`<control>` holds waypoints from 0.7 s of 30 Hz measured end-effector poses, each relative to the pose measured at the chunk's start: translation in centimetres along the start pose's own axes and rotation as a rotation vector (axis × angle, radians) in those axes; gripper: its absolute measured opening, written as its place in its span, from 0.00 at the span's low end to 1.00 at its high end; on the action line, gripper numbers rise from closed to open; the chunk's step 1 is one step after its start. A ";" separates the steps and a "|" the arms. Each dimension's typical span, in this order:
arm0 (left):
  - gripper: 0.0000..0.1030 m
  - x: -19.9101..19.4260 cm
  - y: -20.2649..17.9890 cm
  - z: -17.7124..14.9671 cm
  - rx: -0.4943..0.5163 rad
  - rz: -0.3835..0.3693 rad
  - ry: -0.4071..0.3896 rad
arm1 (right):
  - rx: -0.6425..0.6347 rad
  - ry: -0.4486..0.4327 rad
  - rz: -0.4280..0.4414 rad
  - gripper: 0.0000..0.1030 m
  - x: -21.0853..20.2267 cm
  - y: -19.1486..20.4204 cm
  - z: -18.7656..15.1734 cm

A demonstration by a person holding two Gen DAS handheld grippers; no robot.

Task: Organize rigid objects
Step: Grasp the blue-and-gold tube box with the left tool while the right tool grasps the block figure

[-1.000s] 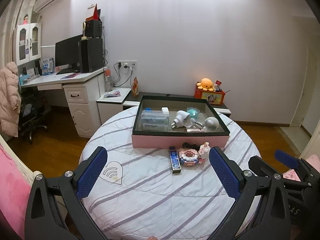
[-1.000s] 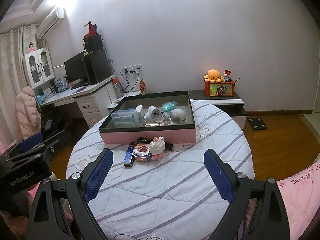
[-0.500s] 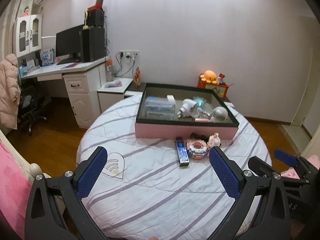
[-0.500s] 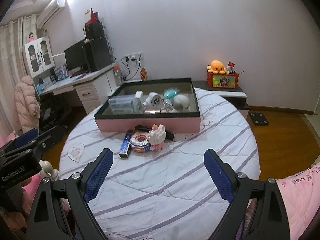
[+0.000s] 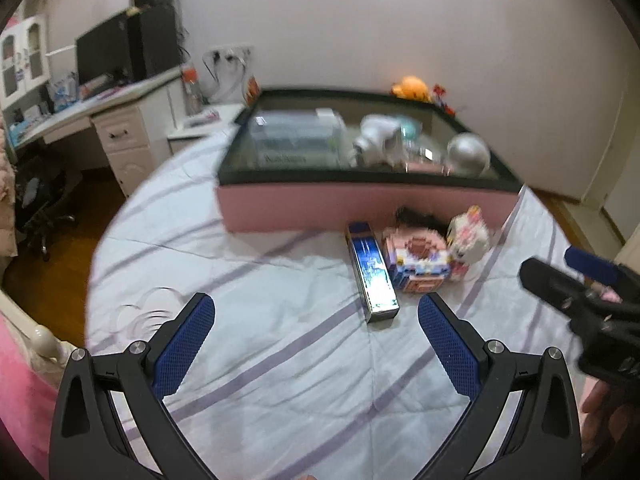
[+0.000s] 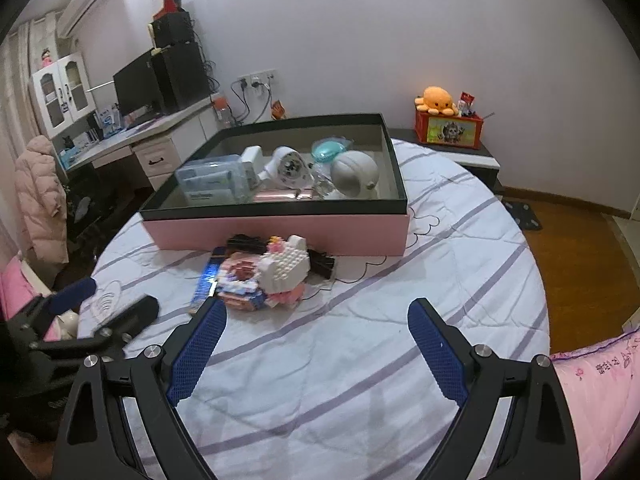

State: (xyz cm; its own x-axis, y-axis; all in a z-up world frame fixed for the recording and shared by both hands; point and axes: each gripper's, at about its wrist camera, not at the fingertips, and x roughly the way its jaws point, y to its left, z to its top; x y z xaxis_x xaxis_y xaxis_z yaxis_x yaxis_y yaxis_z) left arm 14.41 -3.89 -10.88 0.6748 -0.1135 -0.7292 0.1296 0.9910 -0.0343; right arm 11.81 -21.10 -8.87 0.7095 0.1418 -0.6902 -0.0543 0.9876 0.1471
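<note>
A pink box with a black rim (image 5: pixel 360 204) (image 6: pixel 280 232) stands on the round striped table and holds a clear case, a white plug, a teal item and a grey ball. In front of it lie a long blue box (image 5: pixel 372 276) (image 6: pixel 204 284), a pink brick-built toy (image 5: pixel 418 264) (image 6: pixel 240 284), a white brick-built cat figure (image 5: pixel 468 236) (image 6: pixel 284 268) and a black object (image 5: pixel 416 216) (image 6: pixel 320 264). My left gripper (image 5: pixel 316 344) is open and empty, short of the blue box. My right gripper (image 6: pixel 316 348) is open and empty, just short of the toys.
A white desk with a monitor (image 6: pixel 136 92) and a chair stands at the left. A low cabinet with an orange plush (image 6: pixel 438 100) is behind the table. Pink bedding (image 6: pixel 600 400) lies at the right. The table's front half is bare cloth.
Both grippers have moved forward and lower toward the toys in front of the box. Both stay open. No object has moved.
</note>
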 end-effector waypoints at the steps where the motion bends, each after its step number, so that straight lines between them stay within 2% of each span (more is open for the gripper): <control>1: 1.00 1.1 -0.1 0.0 0.009 0.006 0.024 | 0.004 0.006 -0.004 0.91 0.3 -0.2 0.0; 3: 1.00 2.6 -0.1 0.2 0.017 0.012 0.055 | 0.010 0.019 -0.005 0.91 1.0 -0.5 0.0; 5: 1.00 3.4 0.1 0.5 0.002 -0.021 0.072 | 0.013 0.030 -0.004 0.91 1.8 -0.7 0.1; 9: 0.98 3.8 0.5 1.5 0.002 0.001 0.057 | 0.013 0.048 0.029 0.91 2.9 -0.5 0.4; 14: 0.89 4.4 0.9 2.0 -0.005 -0.044 0.067 | 0.001 0.056 0.076 0.91 4.2 0.5 1.3; 16: 0.82 4.1 0.5 2.1 0.013 -0.051 0.067 | 0.013 0.061 0.089 0.91 4.8 0.8 1.4; 21: 0.84 4.2 0.3 2.1 0.013 -0.063 0.076 | 0.042 0.064 0.096 0.91 5.3 0.8 1.4</control>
State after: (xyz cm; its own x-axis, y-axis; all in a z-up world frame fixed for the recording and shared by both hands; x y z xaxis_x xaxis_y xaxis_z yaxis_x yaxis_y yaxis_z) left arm 18.82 -4.26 -12.50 0.6078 -0.1694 -0.7759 0.1800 0.9809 -0.0732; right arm 16.48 -19.70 -11.43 0.6563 0.2412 -0.7149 -0.0899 0.9658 0.2433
